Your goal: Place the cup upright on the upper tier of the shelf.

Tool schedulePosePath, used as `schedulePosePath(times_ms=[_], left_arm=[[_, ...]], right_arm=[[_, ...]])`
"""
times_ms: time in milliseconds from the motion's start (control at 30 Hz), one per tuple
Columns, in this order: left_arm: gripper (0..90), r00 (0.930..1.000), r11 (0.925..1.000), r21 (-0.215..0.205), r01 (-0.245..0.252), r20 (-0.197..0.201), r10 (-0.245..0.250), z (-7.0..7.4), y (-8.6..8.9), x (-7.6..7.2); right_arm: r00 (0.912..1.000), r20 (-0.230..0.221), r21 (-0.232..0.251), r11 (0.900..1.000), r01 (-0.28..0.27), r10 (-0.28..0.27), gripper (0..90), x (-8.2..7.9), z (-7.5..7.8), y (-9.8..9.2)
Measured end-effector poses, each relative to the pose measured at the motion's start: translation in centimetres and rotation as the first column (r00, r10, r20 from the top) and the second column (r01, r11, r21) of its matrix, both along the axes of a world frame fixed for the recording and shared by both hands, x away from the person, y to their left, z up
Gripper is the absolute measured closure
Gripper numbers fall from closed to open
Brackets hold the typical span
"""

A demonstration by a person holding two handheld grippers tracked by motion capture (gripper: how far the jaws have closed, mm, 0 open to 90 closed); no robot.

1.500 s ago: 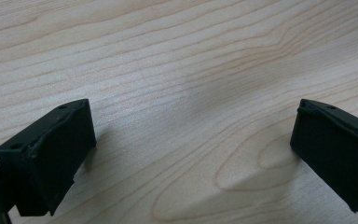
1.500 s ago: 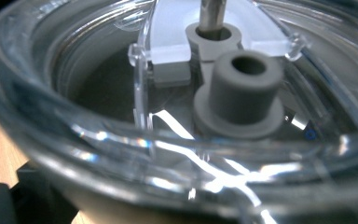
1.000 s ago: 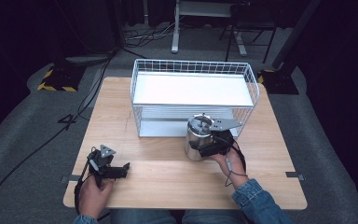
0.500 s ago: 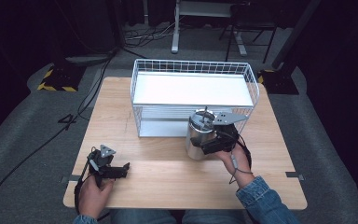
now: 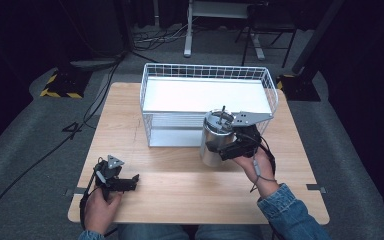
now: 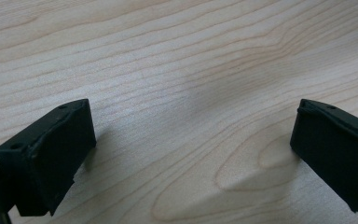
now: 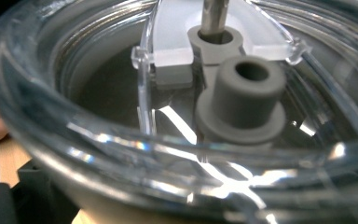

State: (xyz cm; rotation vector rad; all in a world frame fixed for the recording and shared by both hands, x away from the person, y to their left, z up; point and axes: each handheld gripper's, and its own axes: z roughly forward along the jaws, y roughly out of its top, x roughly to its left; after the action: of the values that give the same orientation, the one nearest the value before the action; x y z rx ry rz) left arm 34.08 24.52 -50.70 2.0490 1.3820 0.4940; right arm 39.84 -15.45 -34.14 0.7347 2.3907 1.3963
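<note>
From my remote seat, the left tool [image 5: 132,179] rests on the worktop [image 5: 180,170] well to the left of the wire basket [image 5: 207,102] and nearer me, its jaws spread wide over bare wood with nothing between them. I leave it parked there, out of the way.

The wire basket stands at the far middle of the worktop. Its white floor looks bare; I see nothing inside it.

Just in front of the basket's right half, touching or nearly touching its front wall, is the steel canister [image 5: 215,142] with a clear lid [image 7: 168,154] and a grey knob [image 7: 242,100] beside a metal rod. The right tool [image 5: 226,151] is pressed against the canister's side, and I judge it is pinching the body, though the jaws themselves are hidden in the right gripper view. What is inside the canister I cannot make out through the glare.

As I read it, the step is lifting the canister into the basket. To do it well, I would hold it upright, raise it clear of the basket's rim, and keep the lid from catching the wire.
</note>
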Motion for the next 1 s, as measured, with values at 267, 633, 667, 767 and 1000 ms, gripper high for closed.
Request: schedulePosePath(times_ms=[267,633,667,767,1000], left_arm=[[0.3,1.0,1.0,0.0,0.0,0.0,0.0,0.0,0.0,0.0],[0.3,1.0,1.0,0.0,0.0,0.0,0.0,0.0,0.0,0.0],[0.3,1.0,1.0,0.0,0.0,0.0,0.0,0.0,0.0,0.0],[0.3,1.0,1.0,-0.001,0.0,0.0,0.0,0.0,0.0,0.0],[0.3,1.0,1.0,-0.001,-0.001,0.0,0.001,0.0,0.0,0.0]], right_arm=[[0.9999,0.012,0.007,1.0,0.003,-0.003,3.6,-0.1,2.8,-0.1],[0.9991,0.04,0.015,1.0,0.011,-0.011,3.6,0.3,6.1,0.3],[0.9991,0.04,0.015,1.0,0.011,-0.011,3.6,0.3,6.1,0.3],[0.9989,0.046,0.012,1.0,0.01,-0.011,3.6,0.5,6.9,0.6],[0.9987,0.05,0.017,1.0,0.013,-0.014,3.6,1.1,8.1,0.9]])
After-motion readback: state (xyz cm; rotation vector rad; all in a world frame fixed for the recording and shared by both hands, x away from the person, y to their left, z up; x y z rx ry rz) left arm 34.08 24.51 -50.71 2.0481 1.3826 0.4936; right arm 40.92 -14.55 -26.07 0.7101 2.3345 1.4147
